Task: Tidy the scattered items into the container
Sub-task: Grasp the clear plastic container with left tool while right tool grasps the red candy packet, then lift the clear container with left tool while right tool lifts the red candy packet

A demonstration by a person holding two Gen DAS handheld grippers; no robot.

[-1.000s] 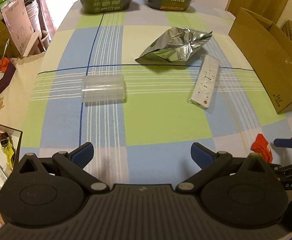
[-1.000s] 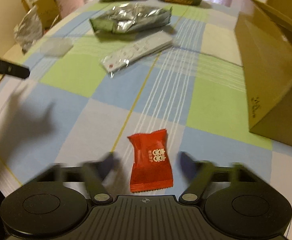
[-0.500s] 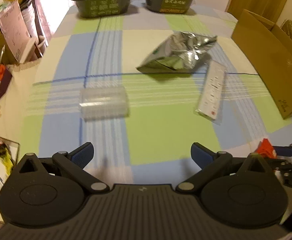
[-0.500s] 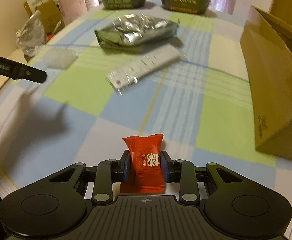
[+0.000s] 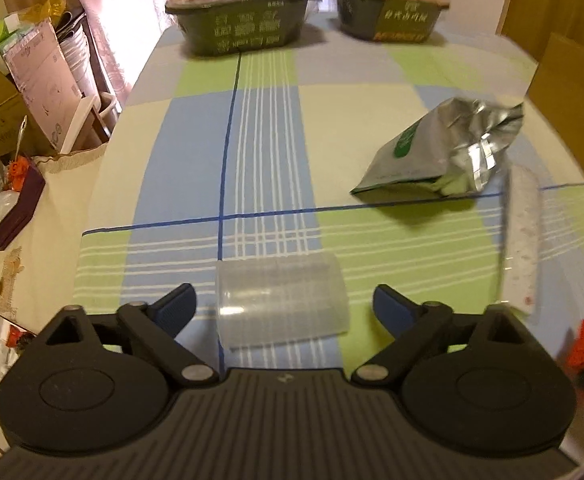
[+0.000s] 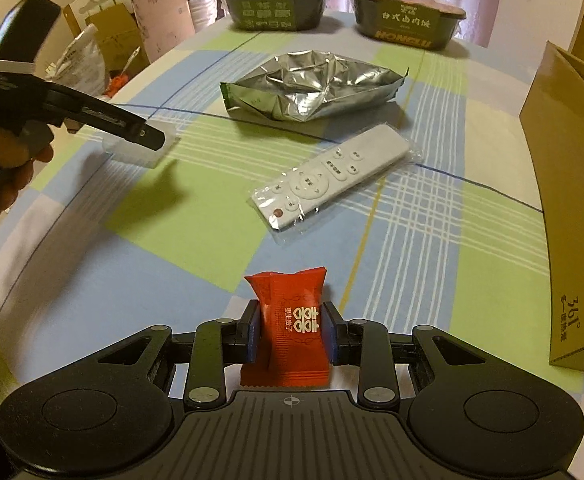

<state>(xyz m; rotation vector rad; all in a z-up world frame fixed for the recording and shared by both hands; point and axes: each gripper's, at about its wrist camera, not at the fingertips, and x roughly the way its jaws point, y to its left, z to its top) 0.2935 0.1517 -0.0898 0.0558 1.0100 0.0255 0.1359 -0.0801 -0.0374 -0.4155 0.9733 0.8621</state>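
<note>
A red candy packet [image 6: 292, 328] is pinched between the fingers of my right gripper [image 6: 291, 336], lifted off the checked tablecloth. My left gripper [image 5: 283, 306] is open, its blue-padded fingers on either side of a clear plastic box [image 5: 281, 304] lying on the cloth. In the right wrist view the left gripper [image 6: 131, 130] hovers just over that clear box [image 6: 139, 152]. A white remote [image 6: 328, 176] in a plastic sleeve and a crumpled silver snack bag [image 6: 312, 84] lie mid-table. The brown cardboard box [image 6: 572, 208] stands at the right.
Two dark instant-meal bowls [image 5: 243, 20] [image 5: 388, 12] stand at the table's far edge. Cartons, bags and clutter [image 5: 19, 92] crowd the left side beyond the table edge. A hand [image 6: 7, 152] holds the left gripper's handle.
My right gripper closed on the red candy packet and raised it. My left gripper moved forward until the clear box sits between its open fingers.
</note>
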